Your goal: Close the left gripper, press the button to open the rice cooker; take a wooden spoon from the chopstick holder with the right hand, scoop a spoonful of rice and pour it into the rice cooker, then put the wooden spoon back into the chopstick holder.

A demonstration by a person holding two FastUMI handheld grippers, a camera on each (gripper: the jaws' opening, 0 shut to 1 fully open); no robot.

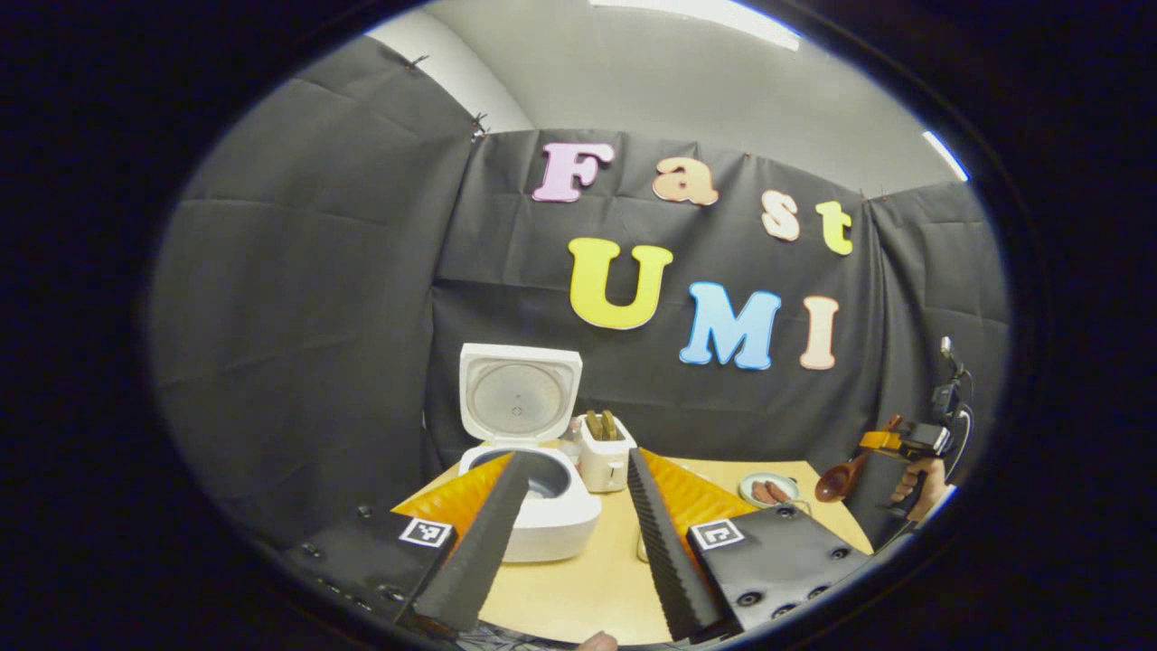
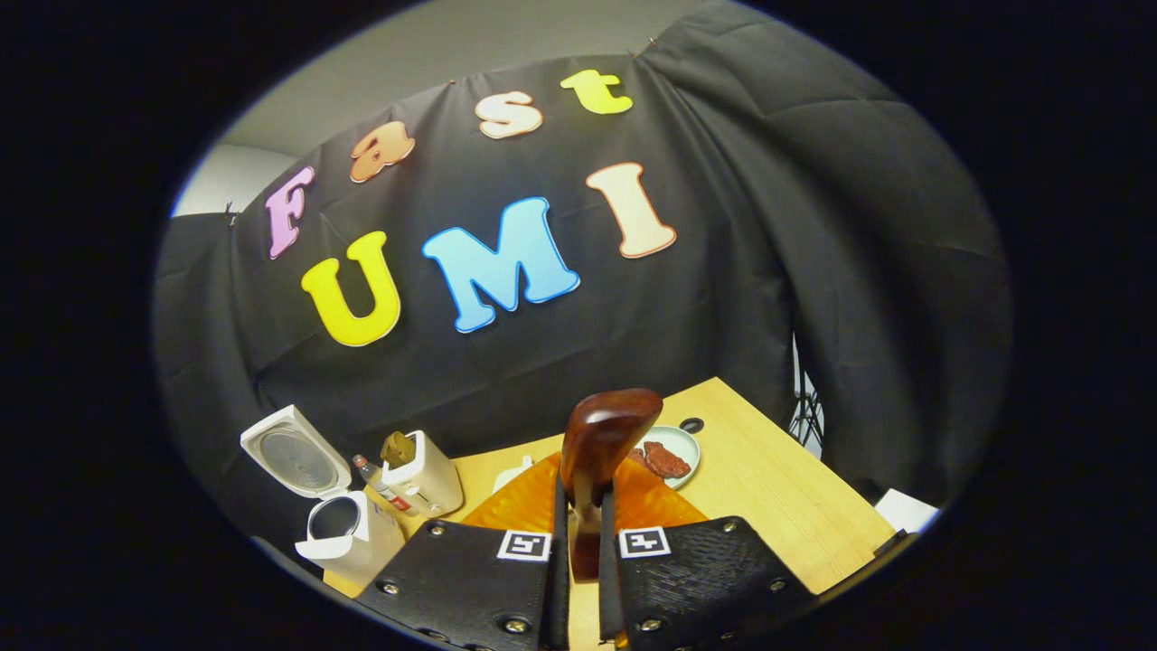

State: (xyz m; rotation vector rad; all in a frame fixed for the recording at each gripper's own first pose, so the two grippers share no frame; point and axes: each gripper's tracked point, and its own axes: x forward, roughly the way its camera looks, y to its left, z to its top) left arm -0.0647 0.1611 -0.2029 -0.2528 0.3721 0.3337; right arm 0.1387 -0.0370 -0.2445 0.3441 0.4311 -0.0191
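Rice cooker (image 1: 533,493) is seen in the left gripper view near the table's far left corner, its lid raised upright, so the button press is judged done. The holder (image 1: 606,452) stands just beside it on the right, with 2 brown handles showing at its top. A plate (image 1: 768,490) of brownish food lies toward the table's (image 1: 578,588) far right corner. The left gripper (image 1: 569,533) is held with its fingers spread wide and nothing between them. At the right edge of the table the right gripper (image 1: 890,443) is seen in a hand, with the spoon (image 1: 836,481) carried above the tabletop.

In the right gripper view the spoon's handle is clamped between both fingers of the right gripper (image 2: 583,542), the jaws narrow, the bowl raised and apparently empty. The open cooker (image 2: 348,529) and holder (image 2: 420,484) are placed along the table's far left side, the plate (image 2: 682,448) at the far edge. Whether scooping and pouring are done cannot be told; the spoon's return is left. Open tabletop is offered on the right; the holder stands close against the cooker, so little side room is judged there.
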